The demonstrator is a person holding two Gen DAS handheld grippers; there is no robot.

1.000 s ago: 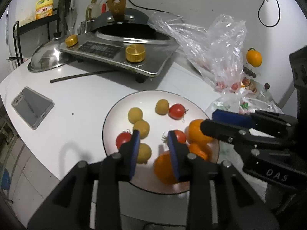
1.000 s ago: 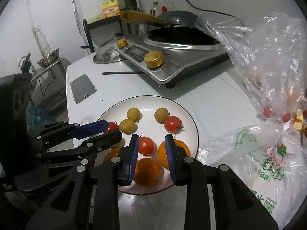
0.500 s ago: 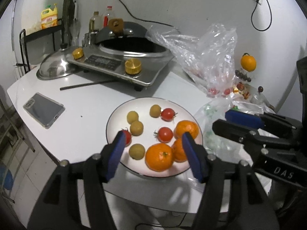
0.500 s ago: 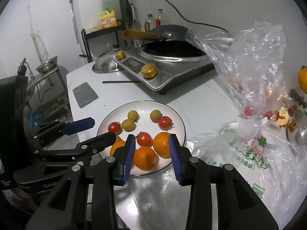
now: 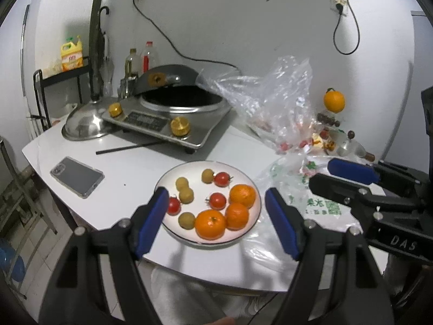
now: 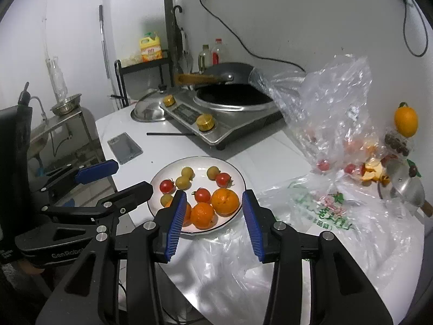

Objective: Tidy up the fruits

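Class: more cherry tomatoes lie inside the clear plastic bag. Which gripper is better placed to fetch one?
Probably the right gripper: open and empty, it sits nearer the clear bag holding red tomatoes; the left gripper faces the plate.

Both claws are matte black plastic with silver screw heads and blue ribbed pads on the fingers (image 5: 151, 222). The right claw (image 5: 349, 176) bears white lettering (partly cut off), the left claw (image 6: 108, 181) grey embossed lettering.

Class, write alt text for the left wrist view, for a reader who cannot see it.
A white plate holds three oranges, three cherry tomatoes and four small yellow-green fruits, framed by the empty, open left gripper. Behind stand a cooktop, a phone and plastic bags.
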